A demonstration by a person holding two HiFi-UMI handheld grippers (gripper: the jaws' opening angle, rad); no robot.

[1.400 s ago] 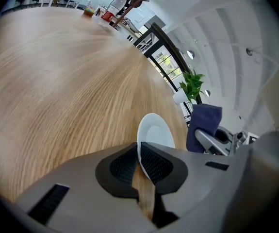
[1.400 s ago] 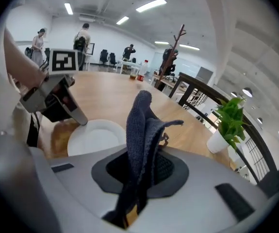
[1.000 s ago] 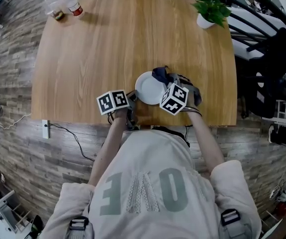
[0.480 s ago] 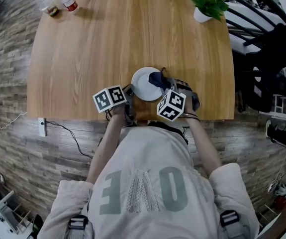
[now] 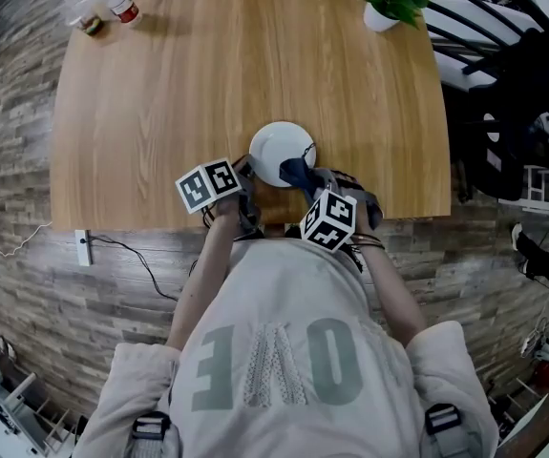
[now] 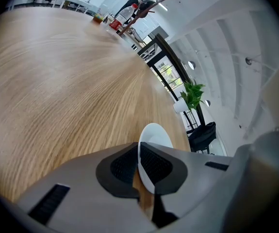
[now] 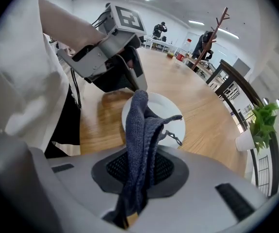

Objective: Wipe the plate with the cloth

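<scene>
The left hand-held gripper (image 6: 139,159) is closed on the rim of the white plate (image 6: 156,132). Its two ribbed pads pinch the thin edge between them, and the plate's face stretches away past the jaw tips. In the head view this left hand-held gripper (image 5: 247,176) holds the plate (image 5: 276,146) on the side nearest to it. I cannot tell whether the plate lies flat on the desk (image 5: 207,84) or is tipped up a little.

The right hand-held gripper (image 7: 139,166) is clamped on a dark blue knitted cloth (image 7: 139,130). The cloth rises out of the jaws in a bunched fold, and a loose thread loop hangs off its far side. Just beyond that fold sits the plate (image 7: 178,130), and past it the other hand-held gripper. In the head view the cloth (image 5: 295,172) overlaps the edge of the plate closest to the right hand-held gripper (image 5: 307,191). Whether it presses on the plate is not clear.

The main risk, as I judge it, is the hold on the rim. It is narrow, so a firm push from the cloth could swing the plate about the pinch or slip it free, and the plate sits close to the desk's near edge. The two hand-held grippers are near each other and could knock together on a wide stroke. The loop could also snag, or the cloth could drag out of the jaws.
</scene>
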